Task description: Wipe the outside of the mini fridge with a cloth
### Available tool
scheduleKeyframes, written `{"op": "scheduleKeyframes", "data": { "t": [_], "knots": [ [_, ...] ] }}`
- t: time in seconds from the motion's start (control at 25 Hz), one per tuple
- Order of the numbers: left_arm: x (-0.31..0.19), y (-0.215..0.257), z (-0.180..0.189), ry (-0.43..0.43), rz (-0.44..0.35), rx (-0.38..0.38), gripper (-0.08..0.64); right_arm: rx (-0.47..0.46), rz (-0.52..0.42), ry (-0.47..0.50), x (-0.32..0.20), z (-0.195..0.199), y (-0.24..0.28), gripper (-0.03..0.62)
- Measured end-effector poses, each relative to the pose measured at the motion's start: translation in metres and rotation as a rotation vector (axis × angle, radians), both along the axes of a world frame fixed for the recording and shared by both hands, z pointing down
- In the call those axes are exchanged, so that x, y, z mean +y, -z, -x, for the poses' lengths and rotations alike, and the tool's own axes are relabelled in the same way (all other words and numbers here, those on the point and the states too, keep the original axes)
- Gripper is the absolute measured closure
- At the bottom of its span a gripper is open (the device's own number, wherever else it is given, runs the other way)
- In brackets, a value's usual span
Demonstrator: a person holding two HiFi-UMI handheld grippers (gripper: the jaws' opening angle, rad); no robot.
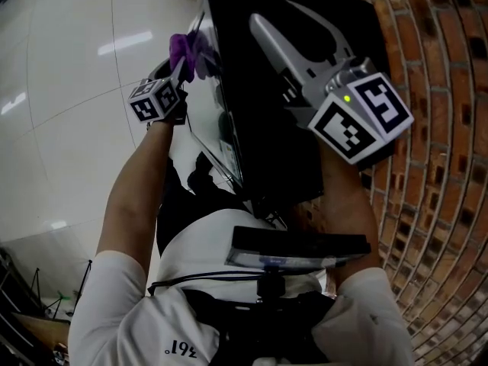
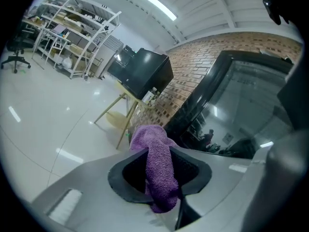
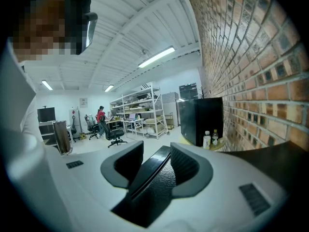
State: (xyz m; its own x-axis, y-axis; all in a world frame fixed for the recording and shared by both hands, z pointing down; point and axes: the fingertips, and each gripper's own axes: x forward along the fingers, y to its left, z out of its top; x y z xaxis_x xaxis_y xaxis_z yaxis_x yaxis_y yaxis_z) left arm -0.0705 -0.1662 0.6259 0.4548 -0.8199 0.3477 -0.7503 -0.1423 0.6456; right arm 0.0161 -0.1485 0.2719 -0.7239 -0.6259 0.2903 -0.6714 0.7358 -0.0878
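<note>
The black mini fridge (image 1: pixel 263 151) stands against a brick wall, seen from above in the head view. My left gripper (image 1: pixel 185 65) is shut on a purple cloth (image 1: pixel 192 50) and holds it at the fridge's glossy front face (image 2: pixel 241 105). In the left gripper view the cloth (image 2: pixel 159 168) hangs bunched between the jaws of the left gripper (image 2: pixel 161 173). My right gripper (image 1: pixel 276 14) lies over the fridge's top. In the right gripper view a black edge of the fridge (image 3: pixel 145 187) runs between the jaws of the right gripper (image 3: pixel 157 166), which close on it.
The brick wall (image 1: pixel 442 189) runs along the right of the fridge. A glossy white floor (image 1: pixel 69 90) spreads to the left. Farther off, a second black box (image 2: pixel 142 71) sits on a yellow table, with bottles (image 3: pixel 208 139) beside it. Shelves (image 2: pixel 67 33) and office chairs line the back.
</note>
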Motion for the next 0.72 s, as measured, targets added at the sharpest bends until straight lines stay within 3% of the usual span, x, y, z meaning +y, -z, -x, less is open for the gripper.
{"op": "scheduleKeyframes", "data": {
  "t": [0.2,0.4,0.56,0.72],
  "knots": [
    [0.005,-0.032,0.004,-0.018,0.077,-0.077,0.449,0.002,0.001,0.001,0.000,0.000,0.000,0.426],
    [0.004,-0.028,0.007,0.022,0.087,-0.018,0.449,-0.001,0.001,0.003,0.000,0.000,0.000,0.426],
    [0.008,-0.006,0.016,0.040,0.044,0.030,0.449,-0.005,0.000,0.006,0.001,0.001,-0.001,0.426],
    [0.012,0.047,0.025,0.064,-0.065,0.102,0.451,-0.009,-0.008,0.007,0.001,0.000,0.002,0.426]
  ]
}}
